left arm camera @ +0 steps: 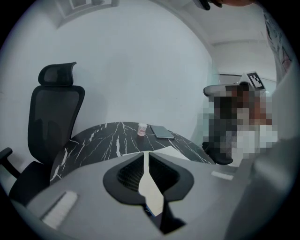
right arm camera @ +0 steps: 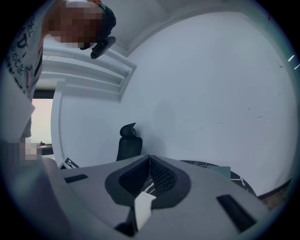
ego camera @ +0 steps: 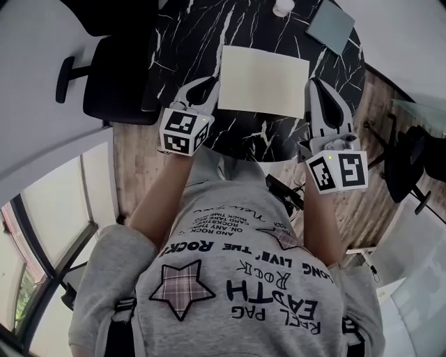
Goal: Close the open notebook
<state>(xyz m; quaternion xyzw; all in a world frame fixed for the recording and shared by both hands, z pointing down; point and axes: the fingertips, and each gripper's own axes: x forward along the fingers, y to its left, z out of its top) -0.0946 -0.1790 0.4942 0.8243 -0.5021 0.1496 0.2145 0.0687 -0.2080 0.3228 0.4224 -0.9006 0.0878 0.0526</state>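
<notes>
Scene stock, listed left to right as the head view shows it.

1. Black chair (ego camera: pixel 104 77): at 9 o'clock of the tabletop, on the wood floor (ego camera: pixel 136 157), its seat just beside the rim.
2. Left hand-held gripper (ego camera: pixel 212 85): over the tabletop's 7 o'clock edge, tips just beside the notebook's left edge. Jaws pressed together at the tips with nothing pinched. Whether it touches the notebook cannot be told.
3. Tabletop (ego camera: pixel 181 42): round, black with white veining.
4. Notebook (ego camera: pixel 263 80): cream rectangle lying flat, face up, between the centre and the 6 o'clock rim, set between the two grippers.
5. White cup (ego camera: pixel 282 7): small, at 12 o'clock of the tabletop, well apart from the notebook.
6. Grey pad (ego camera: pixel 331 25): flat, at 1 o'clock, near the cup.
7. Right hand-held gripper (ego camera: pixel 315 84): at 3 o'clock of the notebook, tips just beside its right edge. Jaws meet at the tips and hold nothing.
8. Second black chair (ego camera: pixel 411 164): at 4 o'clock, well apart from the tabletop.
</notes>
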